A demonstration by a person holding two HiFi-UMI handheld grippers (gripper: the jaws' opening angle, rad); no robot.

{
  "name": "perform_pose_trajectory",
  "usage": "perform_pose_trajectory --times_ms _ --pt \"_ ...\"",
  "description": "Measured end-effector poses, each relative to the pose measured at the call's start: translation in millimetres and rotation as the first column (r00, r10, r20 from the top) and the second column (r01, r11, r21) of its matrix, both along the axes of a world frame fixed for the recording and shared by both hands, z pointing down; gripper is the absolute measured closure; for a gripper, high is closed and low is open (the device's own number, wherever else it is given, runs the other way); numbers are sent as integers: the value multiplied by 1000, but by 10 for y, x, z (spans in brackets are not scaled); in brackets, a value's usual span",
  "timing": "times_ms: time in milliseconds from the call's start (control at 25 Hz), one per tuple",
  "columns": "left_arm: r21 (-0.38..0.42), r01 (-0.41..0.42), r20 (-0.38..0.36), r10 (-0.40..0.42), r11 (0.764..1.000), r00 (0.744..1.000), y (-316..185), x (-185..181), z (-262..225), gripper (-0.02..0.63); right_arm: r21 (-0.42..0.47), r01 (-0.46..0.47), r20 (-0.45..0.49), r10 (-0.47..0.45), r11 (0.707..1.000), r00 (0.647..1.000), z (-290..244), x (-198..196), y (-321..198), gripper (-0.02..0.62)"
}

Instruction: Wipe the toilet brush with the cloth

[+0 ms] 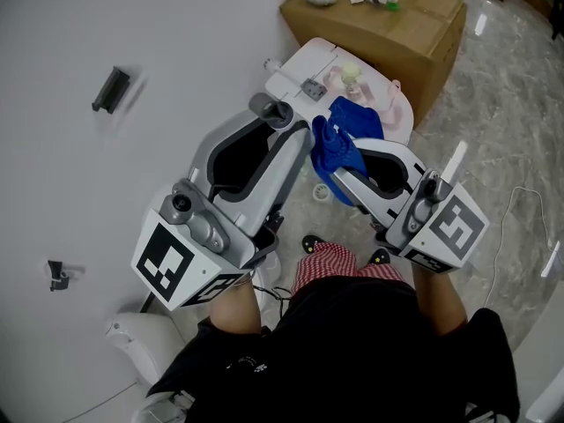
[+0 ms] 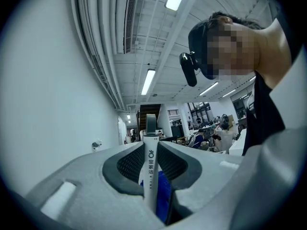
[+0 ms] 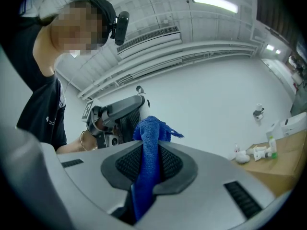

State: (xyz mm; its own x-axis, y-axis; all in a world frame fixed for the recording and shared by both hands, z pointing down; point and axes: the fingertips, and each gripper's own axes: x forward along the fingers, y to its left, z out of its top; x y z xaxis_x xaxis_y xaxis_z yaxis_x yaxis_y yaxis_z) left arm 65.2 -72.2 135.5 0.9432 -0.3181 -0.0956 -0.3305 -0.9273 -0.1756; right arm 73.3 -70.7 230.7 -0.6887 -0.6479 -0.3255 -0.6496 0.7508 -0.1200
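Note:
The toilet brush's white printed handle (image 2: 150, 169) stands between the jaws of my left gripper (image 2: 150, 150), which is shut on it. Its grey cap (image 1: 273, 111) sticks out past the left gripper (image 1: 286, 123) in the head view. The brush head is hidden. A blue cloth (image 1: 339, 144) is bunched in my right gripper (image 1: 342, 161), just right of the handle and up against it. In the right gripper view the cloth (image 3: 147, 157) is pinched between the jaws of the right gripper (image 3: 148, 147), with the left gripper (image 3: 120, 114) close beyond it. Blue cloth (image 2: 164, 195) also shows behind the handle.
A white and pink toilet-like unit (image 1: 304, 69) stands on the floor below the grippers. Behind it is a cardboard box (image 1: 414, 33) with small toys on top. A white wall (image 1: 106, 174) with a black fitting (image 1: 110, 89) fills the left. Marble floor (image 1: 502, 130) lies to the right.

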Motion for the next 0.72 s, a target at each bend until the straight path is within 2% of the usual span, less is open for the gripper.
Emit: perform_pose_trajectory --times_ms 400,520,720 --pt "10 -5 -5 5 1000 1000 24 -32 -1 517 -59 17 44 -14 998 999 211 -44 -50 531" --pt "18 -6 -4 6 1000 1000 37 -75 -11 517 -95 -9 -12 8 995 1000 387 -92 -87 531" --pt "28 -11 -9 11 1000 1000 42 -146 -31 517 -138 -5 -25 1 990 1000 555 -186 -130 531"
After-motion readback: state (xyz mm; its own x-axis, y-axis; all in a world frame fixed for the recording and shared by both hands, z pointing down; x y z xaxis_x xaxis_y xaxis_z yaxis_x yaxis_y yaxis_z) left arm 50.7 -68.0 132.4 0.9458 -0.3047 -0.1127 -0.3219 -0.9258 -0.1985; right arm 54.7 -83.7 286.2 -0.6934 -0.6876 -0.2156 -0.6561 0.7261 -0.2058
